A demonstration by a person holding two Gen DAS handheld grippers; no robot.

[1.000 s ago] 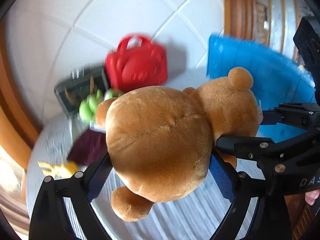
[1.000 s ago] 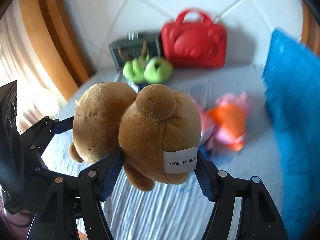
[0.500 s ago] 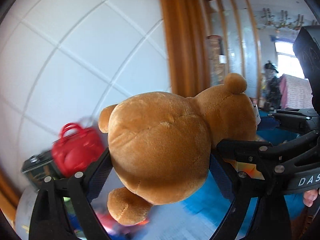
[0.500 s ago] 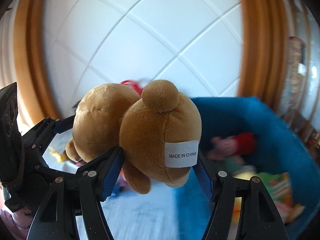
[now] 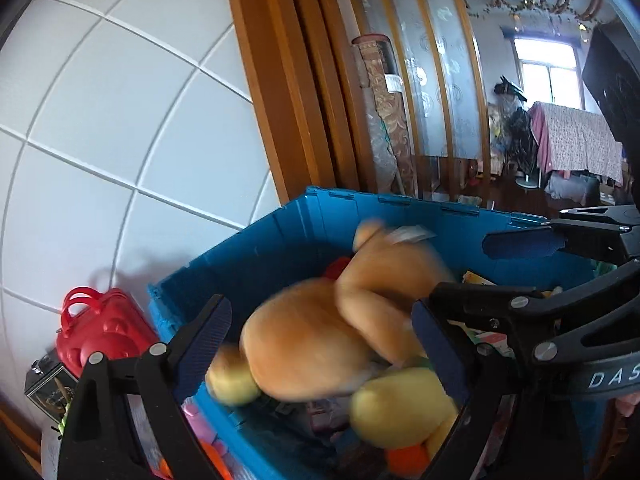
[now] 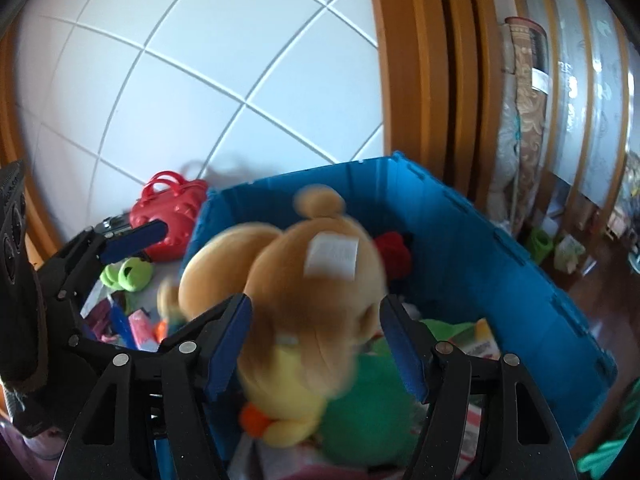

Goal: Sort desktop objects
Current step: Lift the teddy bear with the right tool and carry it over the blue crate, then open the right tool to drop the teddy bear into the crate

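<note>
Room, as you face it: white tiled wall (image 5: 120, 128), wooden frame (image 6: 416, 80), blue bin (image 5: 280, 248) against the wall, red bag (image 6: 172, 216) beside it. Bear (image 5: 320, 340), blurred, lies in the bin on a yellow toy (image 5: 400, 408), clear of your pads. Your left gripper (image 5: 320, 344) and right gripper (image 6: 316, 340) both hold their jaws apart above it.
</note>
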